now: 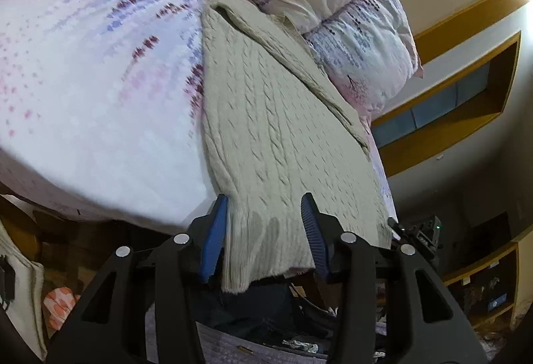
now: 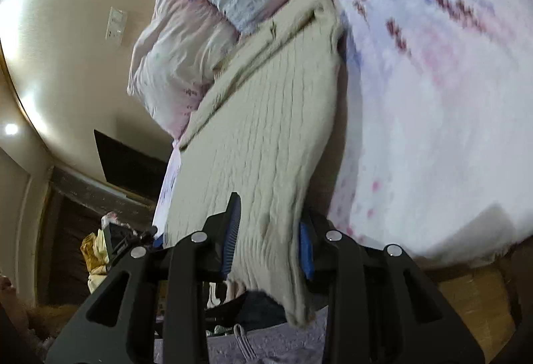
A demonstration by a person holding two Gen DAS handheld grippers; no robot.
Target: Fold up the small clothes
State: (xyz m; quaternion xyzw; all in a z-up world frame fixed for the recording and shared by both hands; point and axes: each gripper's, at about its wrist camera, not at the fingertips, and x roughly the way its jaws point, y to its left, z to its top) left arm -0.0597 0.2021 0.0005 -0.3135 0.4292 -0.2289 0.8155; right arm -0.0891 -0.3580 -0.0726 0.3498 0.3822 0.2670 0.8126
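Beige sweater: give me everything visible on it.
The beige sweater is a cable-knit with a ribbed hem, lying flat lengthwise on the pink-and-lilac bed sheet, its far end against the pillows. A side strip is folded over the body. The hem overhangs the bed edge, between the open fingers of the left gripper and right gripper.

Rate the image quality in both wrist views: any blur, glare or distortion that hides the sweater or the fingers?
Left wrist view: strong fisheye bending, mild softness on the bedsheet, but the sweater knit and the left gripper read clearly. Right wrist view: more motion blur on sheet and sweater, glare spots on the wall at left; the right gripper fingers stay sharp.
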